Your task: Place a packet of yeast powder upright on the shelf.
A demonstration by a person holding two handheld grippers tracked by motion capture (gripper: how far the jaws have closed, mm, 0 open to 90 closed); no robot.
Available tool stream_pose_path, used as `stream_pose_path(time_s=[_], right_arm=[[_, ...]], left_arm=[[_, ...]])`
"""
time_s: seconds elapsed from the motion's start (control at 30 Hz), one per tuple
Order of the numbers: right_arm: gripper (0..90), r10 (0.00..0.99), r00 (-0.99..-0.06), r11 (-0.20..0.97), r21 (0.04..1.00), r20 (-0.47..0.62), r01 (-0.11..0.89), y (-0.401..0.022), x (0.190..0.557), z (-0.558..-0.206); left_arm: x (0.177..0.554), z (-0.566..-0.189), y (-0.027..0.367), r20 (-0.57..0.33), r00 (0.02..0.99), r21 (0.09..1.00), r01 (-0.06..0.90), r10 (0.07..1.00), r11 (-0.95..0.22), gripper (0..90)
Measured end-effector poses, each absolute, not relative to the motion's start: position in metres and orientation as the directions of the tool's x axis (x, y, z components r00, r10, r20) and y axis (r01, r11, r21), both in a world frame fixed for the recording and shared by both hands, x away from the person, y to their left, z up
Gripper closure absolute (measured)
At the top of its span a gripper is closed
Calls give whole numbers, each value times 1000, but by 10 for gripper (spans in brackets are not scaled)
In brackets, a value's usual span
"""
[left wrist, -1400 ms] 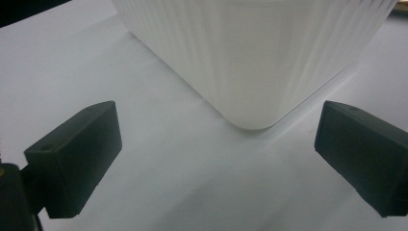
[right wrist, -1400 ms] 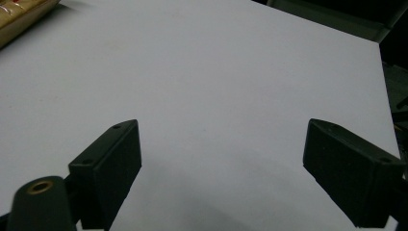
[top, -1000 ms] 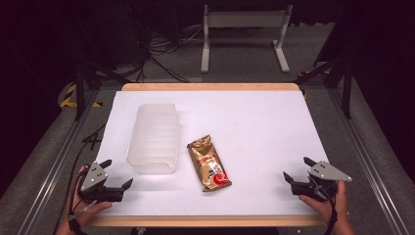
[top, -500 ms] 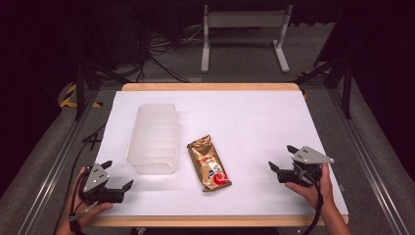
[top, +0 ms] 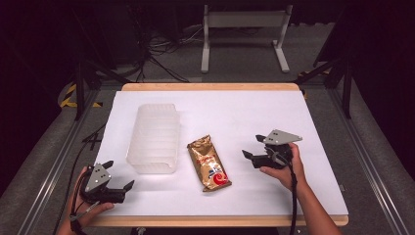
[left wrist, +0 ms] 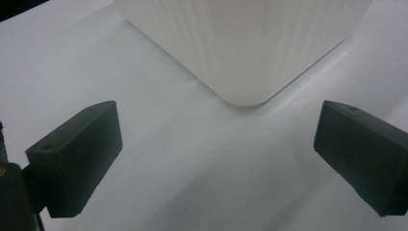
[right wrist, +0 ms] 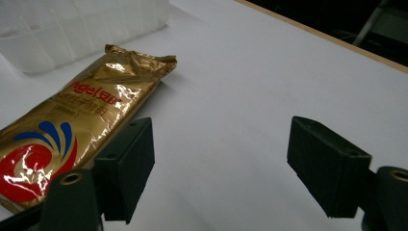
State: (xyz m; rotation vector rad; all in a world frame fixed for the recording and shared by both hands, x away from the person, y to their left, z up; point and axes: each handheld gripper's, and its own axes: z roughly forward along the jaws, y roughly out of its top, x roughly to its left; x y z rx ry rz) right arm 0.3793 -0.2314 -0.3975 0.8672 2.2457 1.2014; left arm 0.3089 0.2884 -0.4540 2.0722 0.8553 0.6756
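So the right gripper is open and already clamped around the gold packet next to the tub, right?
Not clamped. The right gripper is open but holds nothing; the right gripper view shows the gold packet lying off to one side of its jaws, beside the tub.

Obstacles: ribbed plastic container (top: 152,138) left of centre, gold snack packet (top: 209,163) just beside it. Bare white tabletop (top: 254,117) right and behind.

Surface (top: 254,117): white covering, with a light wood edge showing at 12 and 6 o'clock. Container (top: 153,138): translucent white, ribbed with fine parallel lines. Snack packet (top: 209,163): shiny gold foil, red lettering, a red disc and blue swirl at its 6 o'clock end. Left gripper (top: 120,179) and right gripper (top: 250,149): black jaws, each topped by a grey plate. Floor: grey.
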Motion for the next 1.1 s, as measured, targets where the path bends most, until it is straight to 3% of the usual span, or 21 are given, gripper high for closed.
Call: stream_pose_path(time_s=[0.5, 1.1], right_arm=[[315, 622, -783, 440, 824, 6, 356, -168, 428, -402], [306, 624, -776, 487, 729, 94, 481, -110, 481, -429]], left_arm=[[309, -455, 287, 169, 638, 809, 346, 752, -475, 43], [306, -455, 290, 173, 637, 810, 341, 751, -476, 44]])
